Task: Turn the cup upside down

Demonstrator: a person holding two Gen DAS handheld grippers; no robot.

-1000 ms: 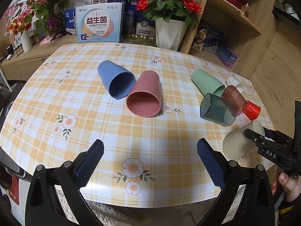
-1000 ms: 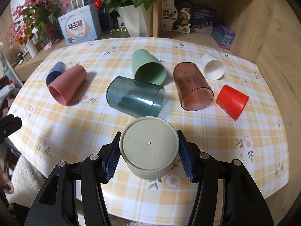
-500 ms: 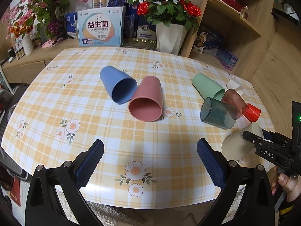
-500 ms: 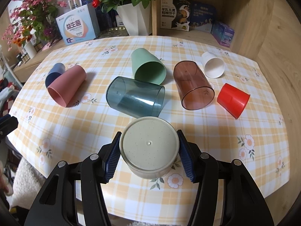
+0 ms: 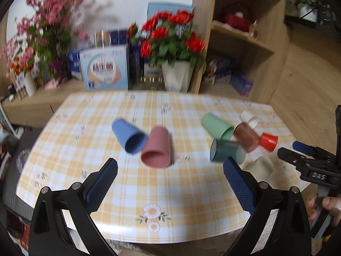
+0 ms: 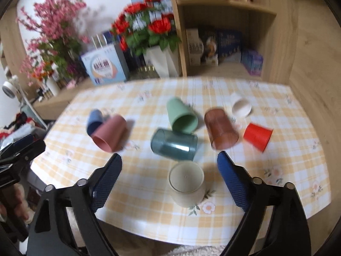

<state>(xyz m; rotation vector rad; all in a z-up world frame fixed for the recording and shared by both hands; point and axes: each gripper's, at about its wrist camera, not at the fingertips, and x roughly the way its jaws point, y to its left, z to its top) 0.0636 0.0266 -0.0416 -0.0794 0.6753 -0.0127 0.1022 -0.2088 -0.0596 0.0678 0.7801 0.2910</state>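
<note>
My right gripper [image 6: 169, 170] fingers are released; the beige cup [image 6: 186, 183] stands upside down just before the teal cup [image 6: 173, 147]. Left gripper [image 5: 170, 169] idle, spread; seven cups left lying.

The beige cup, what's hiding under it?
The beige cup stands upside down on the checked tablecloth, flat bottom facing up. Its walls cover the inside, so anything underneath can't be seen.

beige cup [image 5: 259, 167] half hidden behind left claw [image 5: 170, 170]; box lettering [image 5: 104, 67] blurred
</note>
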